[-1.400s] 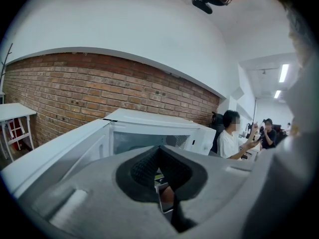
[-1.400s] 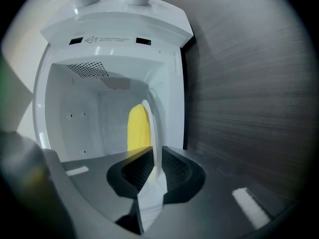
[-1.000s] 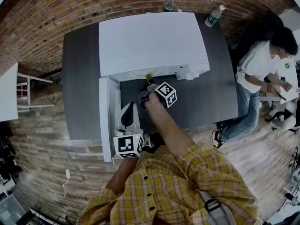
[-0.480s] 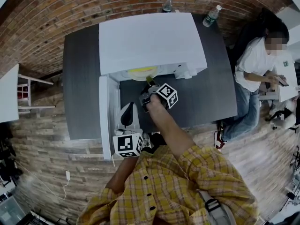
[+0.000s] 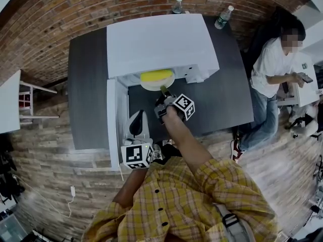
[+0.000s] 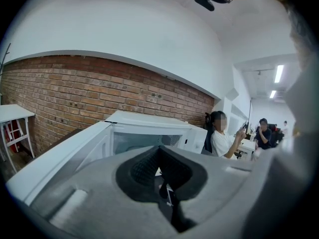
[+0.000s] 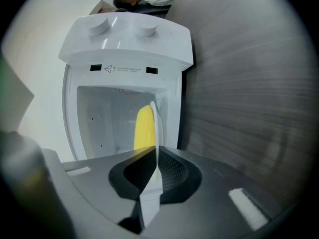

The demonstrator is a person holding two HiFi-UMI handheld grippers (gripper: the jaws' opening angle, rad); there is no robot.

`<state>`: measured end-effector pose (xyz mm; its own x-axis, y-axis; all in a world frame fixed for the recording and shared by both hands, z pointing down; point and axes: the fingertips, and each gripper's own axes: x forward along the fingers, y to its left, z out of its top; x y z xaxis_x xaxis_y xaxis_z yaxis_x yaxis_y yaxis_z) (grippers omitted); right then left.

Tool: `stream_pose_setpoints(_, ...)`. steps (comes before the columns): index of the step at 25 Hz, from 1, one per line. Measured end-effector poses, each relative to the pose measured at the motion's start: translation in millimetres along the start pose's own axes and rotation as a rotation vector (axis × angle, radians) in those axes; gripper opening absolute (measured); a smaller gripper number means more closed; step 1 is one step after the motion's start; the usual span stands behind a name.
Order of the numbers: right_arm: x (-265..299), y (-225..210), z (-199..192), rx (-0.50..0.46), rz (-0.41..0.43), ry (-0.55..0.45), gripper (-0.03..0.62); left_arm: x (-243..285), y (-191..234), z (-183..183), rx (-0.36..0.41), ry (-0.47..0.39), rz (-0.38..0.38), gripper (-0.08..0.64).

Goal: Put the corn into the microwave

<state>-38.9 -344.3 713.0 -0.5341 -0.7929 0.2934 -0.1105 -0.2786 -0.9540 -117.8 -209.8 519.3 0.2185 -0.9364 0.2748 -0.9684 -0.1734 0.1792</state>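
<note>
A white microwave [image 5: 156, 42] stands on the dark table [image 5: 222, 100], its door [image 5: 112, 130] swung open to the left. A white plate [image 5: 157, 86] carrying the yellow corn [image 5: 156, 76] pokes out of the microwave's opening. My right gripper [image 5: 164, 92] is shut on the plate's near rim; its jaws have just been closing with the rim between them. In the right gripper view the plate [image 7: 155, 128] shows edge-on, the corn [image 7: 144, 128] lying against it in front of the cavity. My left gripper [image 5: 137, 119] hovers beside the door, shut and empty [image 6: 160, 168].
Two water bottles [image 5: 177, 5] [image 5: 224, 17] stand at the table's back edge. A seated person [image 5: 275, 64] is off the table's right side. A small white table [image 5: 7, 102] stands at the far left.
The plate with the corn has come out of the microwave's opening toward me, drawn by the right gripper. The left gripper has stayed beside the door.
</note>
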Motion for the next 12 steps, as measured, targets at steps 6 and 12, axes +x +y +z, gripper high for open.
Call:
stream_pose_setpoints(6,-20.0,14.6,-8.9,0.004,0.038,0.011,0.018,-9.0,-1.6,3.4,0.003,-0.016,-0.007,0.0)
stream_pose_setpoints(12,-43.3,34.7,-20.6,-0.004,0.079,0.031,0.018,-20.0,-6.7,9.6,0.014,-0.043,-0.025,0.0)
